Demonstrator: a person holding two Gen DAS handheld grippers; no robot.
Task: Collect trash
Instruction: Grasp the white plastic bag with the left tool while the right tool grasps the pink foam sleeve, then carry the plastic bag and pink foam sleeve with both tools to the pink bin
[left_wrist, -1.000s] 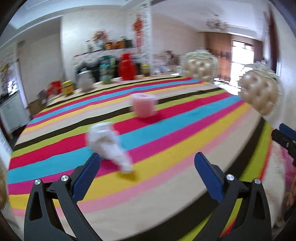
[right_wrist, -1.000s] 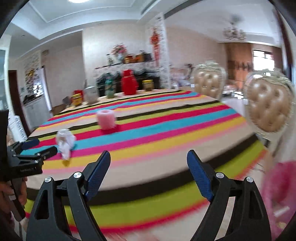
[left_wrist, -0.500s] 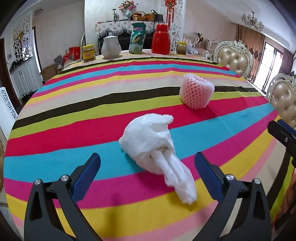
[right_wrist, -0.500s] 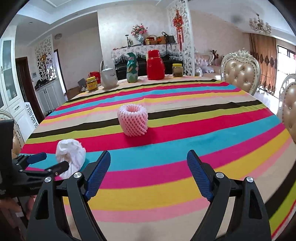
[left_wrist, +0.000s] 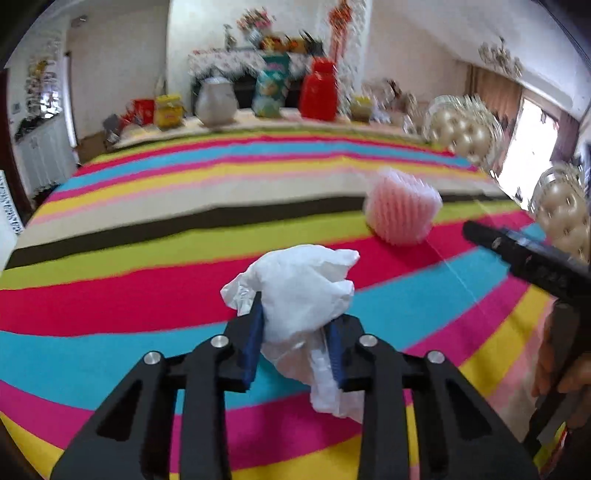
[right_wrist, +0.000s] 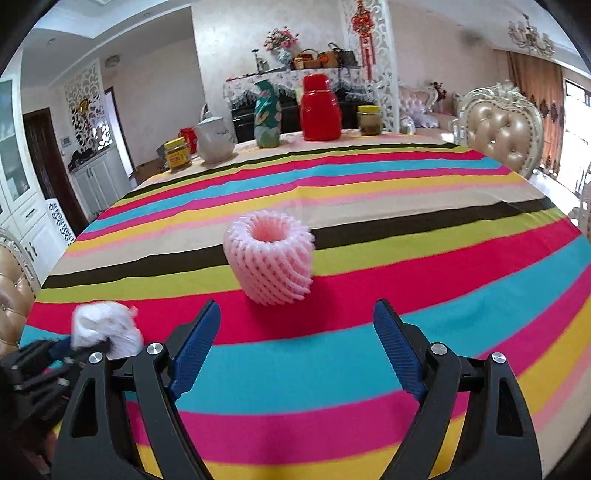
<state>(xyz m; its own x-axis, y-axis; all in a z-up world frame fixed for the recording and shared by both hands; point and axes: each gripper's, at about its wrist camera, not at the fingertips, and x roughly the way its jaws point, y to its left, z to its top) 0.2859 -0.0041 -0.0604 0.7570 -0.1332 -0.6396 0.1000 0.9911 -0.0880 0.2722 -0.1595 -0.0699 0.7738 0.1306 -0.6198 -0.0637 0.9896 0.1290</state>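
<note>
My left gripper (left_wrist: 295, 325) is shut on a crumpled white plastic bag (left_wrist: 303, 288), whose tail hangs down between the pads. The bag also shows in the right wrist view (right_wrist: 103, 328), held at the lower left. A pink foam fruit net (right_wrist: 271, 258) stands upright on the striped tablecloth (right_wrist: 406, 295); it shows blurred in the left wrist view (left_wrist: 402, 208). My right gripper (right_wrist: 295, 332) is open and empty, its fingers just short of the net on either side. It enters the left wrist view (left_wrist: 517, 254) from the right.
At the table's far edge stand a red jug (right_wrist: 319, 109), a green patterned bag (right_wrist: 266, 116), a white pitcher (right_wrist: 214, 142) and two yellow-lidded jars (right_wrist: 178, 155). A tufted chair (right_wrist: 502, 129) stands at the right.
My left gripper has closed on the white bag, which lay loose between its open fingers before. My right gripper has moved forward toward the pink net.
</note>
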